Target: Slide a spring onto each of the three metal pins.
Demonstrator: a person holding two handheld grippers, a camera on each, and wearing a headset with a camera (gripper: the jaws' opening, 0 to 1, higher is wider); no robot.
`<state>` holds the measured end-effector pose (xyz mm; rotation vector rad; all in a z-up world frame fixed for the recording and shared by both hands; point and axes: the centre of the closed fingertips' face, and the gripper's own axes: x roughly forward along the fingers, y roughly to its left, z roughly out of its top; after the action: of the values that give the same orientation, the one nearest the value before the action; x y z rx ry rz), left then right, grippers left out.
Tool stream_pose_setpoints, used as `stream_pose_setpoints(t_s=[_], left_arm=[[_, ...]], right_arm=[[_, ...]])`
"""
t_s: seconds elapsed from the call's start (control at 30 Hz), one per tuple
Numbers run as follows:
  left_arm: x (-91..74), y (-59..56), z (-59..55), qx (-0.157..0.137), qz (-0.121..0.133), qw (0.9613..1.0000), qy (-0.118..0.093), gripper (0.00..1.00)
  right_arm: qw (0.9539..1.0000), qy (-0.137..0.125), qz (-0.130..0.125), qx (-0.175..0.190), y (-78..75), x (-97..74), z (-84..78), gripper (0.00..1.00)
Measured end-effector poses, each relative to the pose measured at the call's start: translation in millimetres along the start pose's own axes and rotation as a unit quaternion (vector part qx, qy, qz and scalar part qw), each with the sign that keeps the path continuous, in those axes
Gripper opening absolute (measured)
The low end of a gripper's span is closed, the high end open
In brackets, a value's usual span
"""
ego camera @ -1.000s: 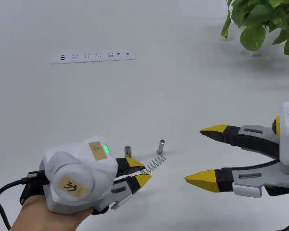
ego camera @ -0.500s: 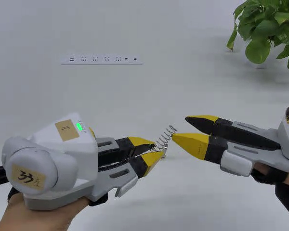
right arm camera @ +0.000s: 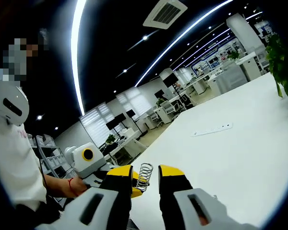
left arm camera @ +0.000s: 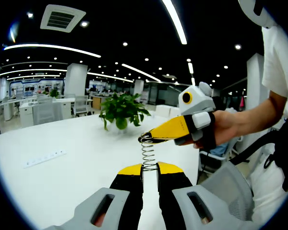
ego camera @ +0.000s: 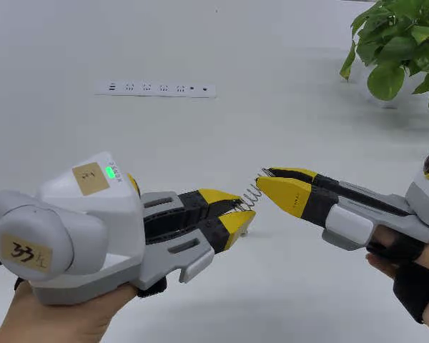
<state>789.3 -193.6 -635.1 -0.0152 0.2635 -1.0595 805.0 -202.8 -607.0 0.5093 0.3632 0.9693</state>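
A small metal spring point(ego camera: 252, 194) hangs in the air between the two grippers. My left gripper point(ego camera: 244, 209) is shut on its lower end; in the left gripper view the spring point(left arm camera: 148, 153) rises straight up from between the yellow tips. My right gripper point(ego camera: 264, 178) comes in from the right, its jaws drawn in on the spring's other end. In the right gripper view the end coil point(right arm camera: 144, 175) sits between the yellow tips point(right arm camera: 145, 173). A grey bit that may be a metal pin point(ego camera: 248, 229) peeks out under the left gripper's lower tip; the other pins are hidden.
A white power strip point(ego camera: 156, 88) lies at the back of the white table point(ego camera: 307, 286). A green plant point(ego camera: 400, 43) stands at the back right. A gloved hand point(ego camera: 407, 279) holds the right gripper.
The left gripper lifted the spring off the table. The right gripper swung in from the right and its jaws narrowed from wide open onto the spring's free end.
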Motion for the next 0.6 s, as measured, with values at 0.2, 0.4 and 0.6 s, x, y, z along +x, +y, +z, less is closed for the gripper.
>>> stream_pose_setpoints(t_s=[0.2,0.4,0.6], left_arm=[[-0.1,-3.6,3.0,-0.002,-0.004,1.0,-0.005,0.1],[-0.6,-3.4,2.9,0.0,-0.006,1.0,-0.004,0.1],[-1.3,-2.2,1.6,-0.002,-0.006,1.0,-0.003,0.1]], right_arm=[[1.0,-0.001,0.002,0.001,1.5,-0.4,1.1,0.16],[1.0,0.0,0.005,-0.001,3.2,-0.2,0.2,0.12],[1.0,0.004,0.004,-0.007,3.3,0.0,-0.4,0.12]])
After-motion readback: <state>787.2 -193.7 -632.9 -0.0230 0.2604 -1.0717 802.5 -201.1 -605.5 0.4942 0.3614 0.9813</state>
